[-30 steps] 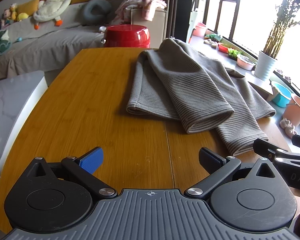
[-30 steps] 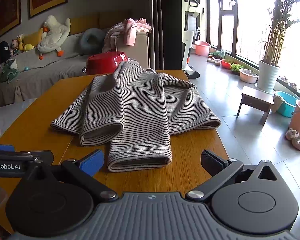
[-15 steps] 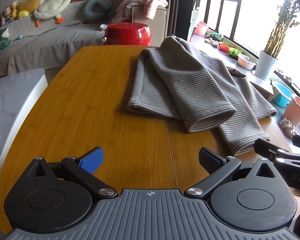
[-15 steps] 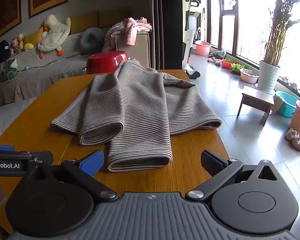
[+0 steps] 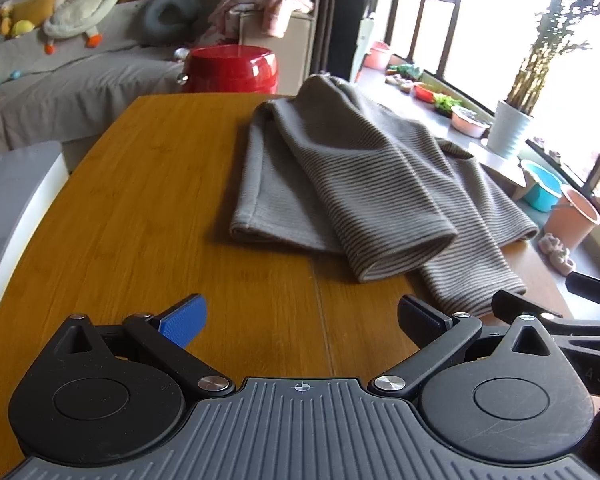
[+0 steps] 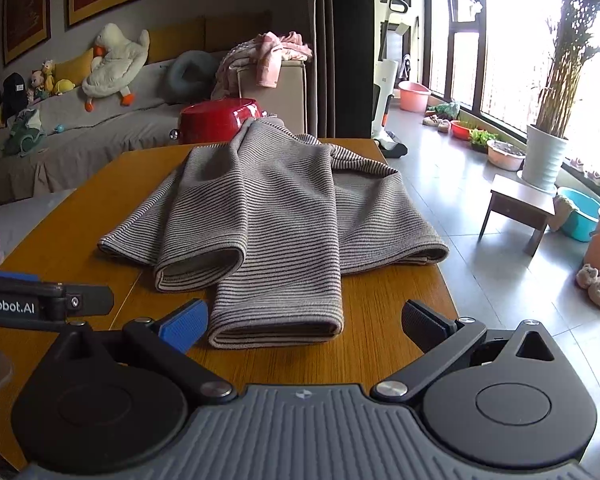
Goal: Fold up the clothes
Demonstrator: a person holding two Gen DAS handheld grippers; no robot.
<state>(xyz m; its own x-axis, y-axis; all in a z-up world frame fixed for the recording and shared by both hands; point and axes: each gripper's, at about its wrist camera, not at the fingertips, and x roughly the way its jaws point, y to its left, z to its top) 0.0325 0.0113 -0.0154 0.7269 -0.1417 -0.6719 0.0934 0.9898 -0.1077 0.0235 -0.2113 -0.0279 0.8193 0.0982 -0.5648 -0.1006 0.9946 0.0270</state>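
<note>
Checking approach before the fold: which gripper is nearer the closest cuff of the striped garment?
Right. The right gripper, open, has the nearest cuff lying between its fingertips. The left gripper, also open, sits over bare table, with the garment off to its right.

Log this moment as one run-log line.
left gripper: open, empty | right gripper: open, empty, facing a sleeve end | striped sweater: on table, sleeves laid over body, untouched
</note>
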